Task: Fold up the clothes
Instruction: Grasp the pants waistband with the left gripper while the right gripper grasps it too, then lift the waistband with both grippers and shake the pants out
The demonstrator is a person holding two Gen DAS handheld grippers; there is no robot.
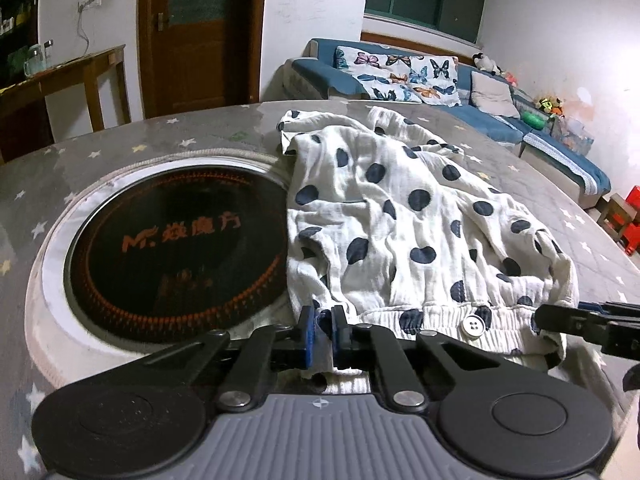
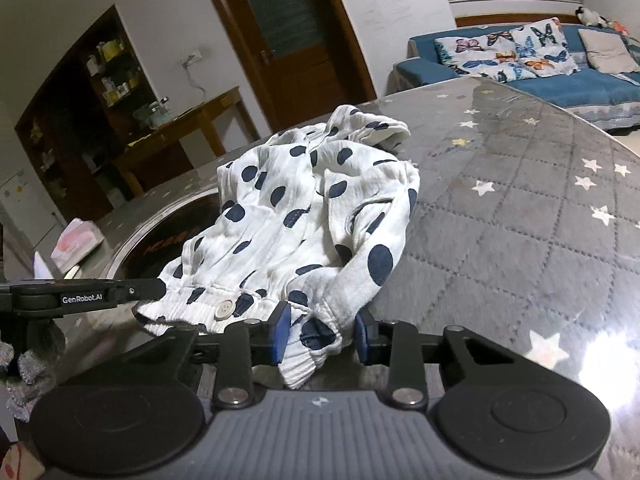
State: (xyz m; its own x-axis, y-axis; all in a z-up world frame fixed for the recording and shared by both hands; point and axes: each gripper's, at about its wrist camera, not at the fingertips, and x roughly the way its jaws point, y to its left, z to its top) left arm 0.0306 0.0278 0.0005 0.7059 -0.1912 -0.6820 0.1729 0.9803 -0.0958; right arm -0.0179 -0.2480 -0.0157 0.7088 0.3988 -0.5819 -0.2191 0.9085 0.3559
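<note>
Two grippers are on the waistband of the polka-dot shorts [image 1: 400,216], which lie crumpled across the middle of both views on the star-print table cover [image 1: 540,184], partly overlapping the round black cooktop [image 1: 172,248] at centre left. My left gripper [image 1: 323,330] has its blue pads almost together with a thin fold of the elastic edge pinched between them, so I read it as clenched on the fabric. My right gripper [image 2: 322,338] has its pads wider apart but a thick bunch of waistband fills the gap, and I judge that as grasping too. The risk I see is uneven hold: the left bite is shallow, so a quick lift or a sideways pull to spread the waistband could strip it out. The white button [image 1: 474,325] sits between the two holds and could snag. The bunched legs at the upper middle may also drag across the cooktop rim. I cannot see the underside layers, nor how much cloth lies behind each pad.
</note>
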